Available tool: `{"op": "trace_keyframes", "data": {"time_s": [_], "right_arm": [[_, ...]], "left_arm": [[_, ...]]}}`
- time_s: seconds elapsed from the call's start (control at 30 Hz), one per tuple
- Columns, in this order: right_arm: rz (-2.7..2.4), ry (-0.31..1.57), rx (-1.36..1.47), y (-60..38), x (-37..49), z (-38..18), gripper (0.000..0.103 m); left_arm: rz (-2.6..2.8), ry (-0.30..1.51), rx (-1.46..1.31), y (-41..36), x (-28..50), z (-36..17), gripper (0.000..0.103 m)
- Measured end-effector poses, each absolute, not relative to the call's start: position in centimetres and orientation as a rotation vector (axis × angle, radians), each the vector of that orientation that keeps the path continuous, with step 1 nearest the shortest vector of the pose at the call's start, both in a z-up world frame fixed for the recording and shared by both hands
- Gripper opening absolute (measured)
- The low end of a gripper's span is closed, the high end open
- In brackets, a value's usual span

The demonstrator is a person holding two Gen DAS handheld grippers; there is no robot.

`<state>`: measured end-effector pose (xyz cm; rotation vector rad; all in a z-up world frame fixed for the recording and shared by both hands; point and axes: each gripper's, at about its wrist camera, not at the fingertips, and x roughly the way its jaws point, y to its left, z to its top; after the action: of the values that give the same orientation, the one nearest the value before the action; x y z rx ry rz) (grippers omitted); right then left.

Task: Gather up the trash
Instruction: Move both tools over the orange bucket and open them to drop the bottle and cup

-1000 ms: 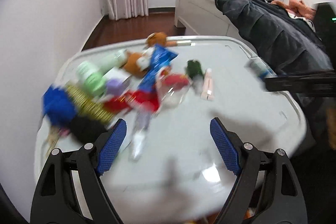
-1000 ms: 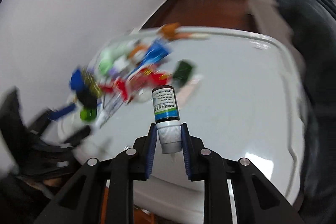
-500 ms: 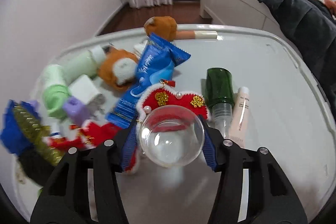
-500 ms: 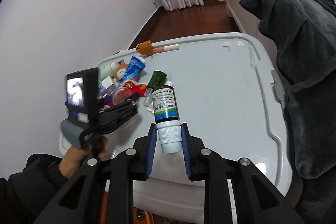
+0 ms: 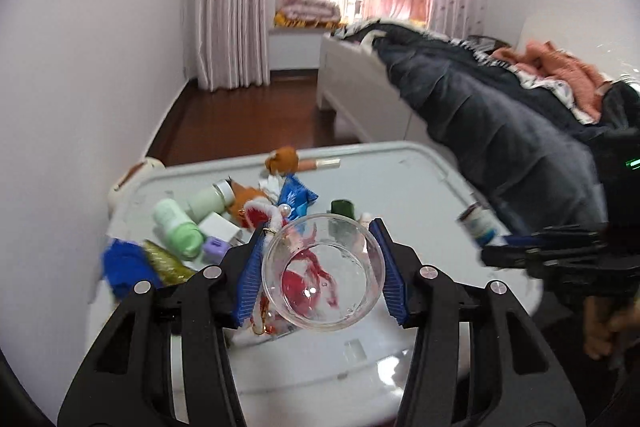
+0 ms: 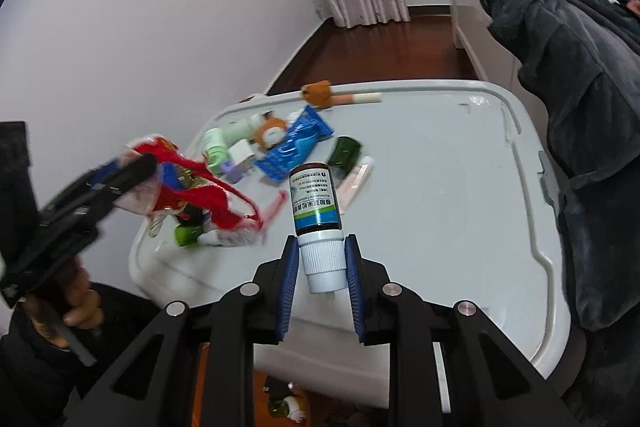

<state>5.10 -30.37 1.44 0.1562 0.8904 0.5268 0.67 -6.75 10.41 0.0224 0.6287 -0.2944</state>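
L gripper (image 5: 323, 273) raised over white table (image 5: 400, 183), tilted up, blue pads clamped on clear plastic cup (image 5: 322, 278); cup mouth faces cam, red ornament (image 6: 200, 187) dangling w/ it. R gripper (image 6: 322, 263) held above table's near edge, pads tight on white cap of brown medicine bottle (image 6: 318, 215), bottle pointing fwd. Remaining clutter heaped at table's far-left.

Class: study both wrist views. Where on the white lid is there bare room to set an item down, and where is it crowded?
Bare: the white lid from the dark green bottle to the edge beside the dark blanket, plus the near strip. Crowded: the far-left corner around the blue wrapper, mint tubes and plush toy.
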Motion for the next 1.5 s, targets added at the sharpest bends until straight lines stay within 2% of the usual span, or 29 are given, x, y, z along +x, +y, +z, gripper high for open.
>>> {"op": "trace_keyframes", "data": {"time_s": [0.2, 0.4, 0.63, 0.87, 0.93, 1.0, 1.1, 1.23, 1.33, 1.5], "right_arm": [[0.583, 0.863, 0.096, -28.0, 0.6, 3.8, 0.023], [0.639, 0.853, 0.042, -26.2, -4.2, 5.1, 0.023], [0.678, 0.894, -0.013, -24.8, -8.6, 4.6, 0.024], [0.711, 1.024, -0.063, -23.0, -11.0, 0.7, 0.024], [0.713, 1.08, -0.079, -22.4, -11.0, -1.0, 0.029], [0.704, 1.132, -0.117, -21.4, -10.8, -3.0, 0.066], [0.703, 1.162, -0.143, -20.7, -10.4, -4.3, 0.064], [0.675, 1.126, -0.092, -21.8, -8.2, -3.2, 0.064], [0.623, 1.096, -0.006, -23.4, -4.0, -2.0, 0.064], [0.441, 1.066, 0.091, -24.6, 7.5, -2.1, 0.064]], "left_arm": [[-0.351, 0.552, 0.065, -6.2, -5.8, 14.4, 0.049], [-0.413, 0.547, 0.084, -6.0, -11.8, 15.1, 0.049], [-0.418, 0.592, 0.13, -5.7, -15.9, 13.3, 0.049], [-0.409, 0.747, 0.096, -4.3, -16.1, 8.7, 0.05], [-0.409, 0.8, 0.102, -4.2, -15.6, 7.3, 0.054], [-0.396, 0.86, 0.097, -3.8, -15.1, 5.6, 0.068], [-0.376, 0.913, 0.073, -3.1, -14.5, 3.9, 0.069], [-0.346, 0.912, 0.056, -2.2, -13.5, 3.7, 0.075], [-0.316, 0.889, 0.057, -2.2, -11.7, 4.1, 0.079], [-0.271, 0.882, 0.063, -2.7, -7.7, 3.8, 0.079]]}}
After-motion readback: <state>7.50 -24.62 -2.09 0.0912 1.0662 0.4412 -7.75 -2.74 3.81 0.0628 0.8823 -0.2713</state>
